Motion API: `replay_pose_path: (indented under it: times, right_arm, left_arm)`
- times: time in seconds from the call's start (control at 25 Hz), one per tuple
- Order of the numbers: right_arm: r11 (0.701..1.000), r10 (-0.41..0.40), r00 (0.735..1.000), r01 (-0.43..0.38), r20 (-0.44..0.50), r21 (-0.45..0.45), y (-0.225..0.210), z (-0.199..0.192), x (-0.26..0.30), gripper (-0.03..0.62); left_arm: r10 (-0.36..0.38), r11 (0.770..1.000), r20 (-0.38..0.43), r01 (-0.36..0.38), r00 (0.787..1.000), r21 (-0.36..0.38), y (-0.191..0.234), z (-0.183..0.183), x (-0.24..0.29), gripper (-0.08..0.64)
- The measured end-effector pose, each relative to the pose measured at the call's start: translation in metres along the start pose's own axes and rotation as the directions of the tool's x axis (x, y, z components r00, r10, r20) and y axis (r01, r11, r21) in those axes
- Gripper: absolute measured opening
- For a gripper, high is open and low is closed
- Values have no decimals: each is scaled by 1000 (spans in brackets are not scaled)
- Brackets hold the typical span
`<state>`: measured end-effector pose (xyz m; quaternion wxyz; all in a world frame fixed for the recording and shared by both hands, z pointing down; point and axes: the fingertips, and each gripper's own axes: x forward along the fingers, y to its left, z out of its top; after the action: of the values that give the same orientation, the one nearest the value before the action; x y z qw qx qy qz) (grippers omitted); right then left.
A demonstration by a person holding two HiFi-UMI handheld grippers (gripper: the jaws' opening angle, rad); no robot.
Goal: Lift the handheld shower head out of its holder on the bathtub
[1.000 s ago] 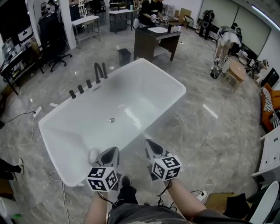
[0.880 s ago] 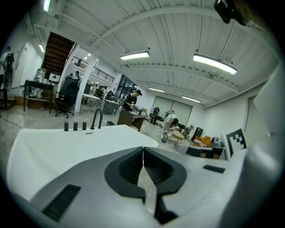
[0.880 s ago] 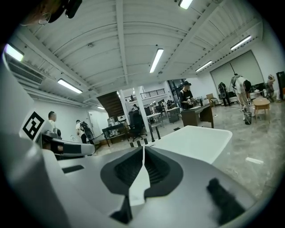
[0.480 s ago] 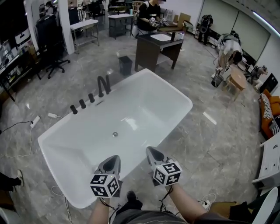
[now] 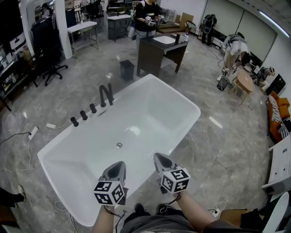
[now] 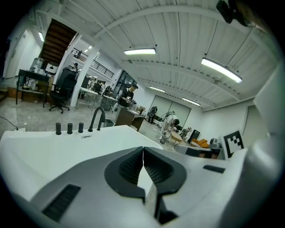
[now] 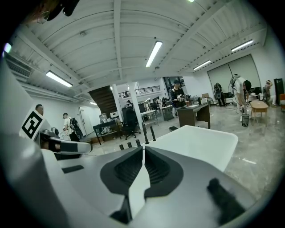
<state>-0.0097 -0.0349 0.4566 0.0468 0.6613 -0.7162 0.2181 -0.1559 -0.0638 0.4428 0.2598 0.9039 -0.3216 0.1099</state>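
Observation:
The white bathtub (image 5: 179, 98) fills the middle of the head view. On its far left rim stand a black curved spout (image 5: 103, 94), a slim black upright shower head (image 5: 110, 93) beside it, and three black knobs (image 5: 83, 115). My left gripper (image 5: 117, 166) and right gripper (image 5: 158, 159) hover side by side over the tub's near rim, both shut and empty, far from the fittings. In the left gripper view the left gripper (image 6: 143, 149) points over the tub toward the spout (image 6: 97, 118). The right gripper (image 7: 143, 149) points toward the shower head (image 7: 152, 132).
A dark desk (image 5: 160, 49) with a person (image 5: 146, 12) behind it stands beyond the tub, a dark bin (image 5: 127, 69) in front of it. An office chair (image 5: 49, 63) is at the far left. Cables (image 5: 31, 133) lie on the floor at the left. Another person (image 5: 234, 49) bends at the right.
The tub has drawn closer and lower in the head view as I moved forward. Both grippers now reach over its near rim, still shut.

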Motion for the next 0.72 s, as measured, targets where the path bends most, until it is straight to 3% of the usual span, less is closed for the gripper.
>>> replay_pose_path:
  times: [0.32,0.72]
  right_arm:
    - [999,49,999,-49,7,-8,-10,11,31,29]
    - [978,183,983,-182,5,-101,-60,65,118,29]
  left_arm:
    - [48,999,30,-48,998,1,14,14,11,15]
    - [215,976,78,-212,973,-46,38,41,64,15]
